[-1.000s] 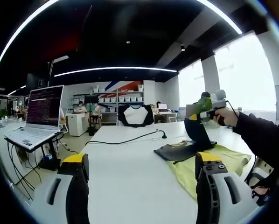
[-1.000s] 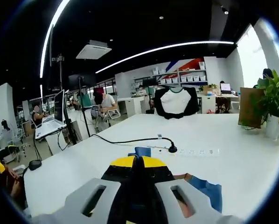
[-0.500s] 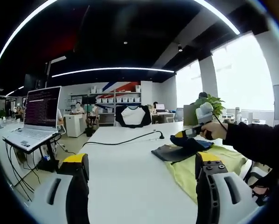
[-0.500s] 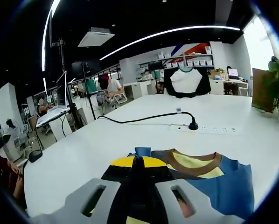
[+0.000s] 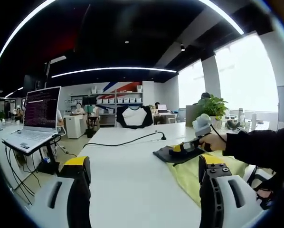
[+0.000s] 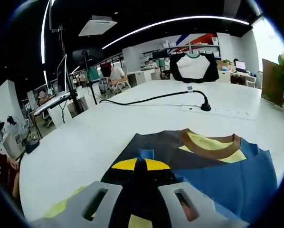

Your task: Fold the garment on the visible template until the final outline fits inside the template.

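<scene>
Laptop (image 5: 41, 114) text apparently illegible; garment (image 6: 213, 166) unlabelled.

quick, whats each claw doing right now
Left claw: open, holding nothing, above the white table.
Right claw: shut on the garment, low over the table.

No legible text, label, brand, number or sign in either view, open silver laptop with lit dark screen (image 5: 43, 108) at left of the left gripper view, rows of pale lines on it, too small and blurred to read
</scene>
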{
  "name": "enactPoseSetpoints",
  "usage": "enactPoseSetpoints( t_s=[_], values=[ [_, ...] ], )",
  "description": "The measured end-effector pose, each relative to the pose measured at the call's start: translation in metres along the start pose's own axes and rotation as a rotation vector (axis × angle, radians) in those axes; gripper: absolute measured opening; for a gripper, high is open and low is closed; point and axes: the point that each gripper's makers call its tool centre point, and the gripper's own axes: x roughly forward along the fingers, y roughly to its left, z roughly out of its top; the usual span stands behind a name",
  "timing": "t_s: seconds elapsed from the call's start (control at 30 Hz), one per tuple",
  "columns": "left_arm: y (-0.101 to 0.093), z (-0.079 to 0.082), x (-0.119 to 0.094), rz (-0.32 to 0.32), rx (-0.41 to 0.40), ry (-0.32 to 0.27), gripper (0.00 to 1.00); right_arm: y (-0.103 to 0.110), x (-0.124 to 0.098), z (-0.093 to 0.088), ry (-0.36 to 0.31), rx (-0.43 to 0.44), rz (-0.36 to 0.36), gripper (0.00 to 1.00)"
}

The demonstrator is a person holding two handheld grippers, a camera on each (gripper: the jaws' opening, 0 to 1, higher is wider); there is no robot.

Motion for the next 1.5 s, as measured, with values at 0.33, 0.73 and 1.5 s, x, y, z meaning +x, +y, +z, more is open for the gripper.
enactPoseSetpoints(
  t_s=[0.33,0.73,1.5],
  values=[
    [0.003,0.002,-0.003,0.008,0.006,-0.007,0.99,0.009,0.008,-0.025,0.052,-0.059,0.012,0.03],
    [0.0,-0.001,-0.001,-0.002,0.007,0.001,0.98,0.03,0.003,-0.021,0.078,-0.024,0.102,0.09],
    [-0.001,-0.003,-0.004,0.002,0.008,0.017,0.97,0.027,-0.06,-0.003,0.039,-0.224,0.037,0.31]
  ],
)
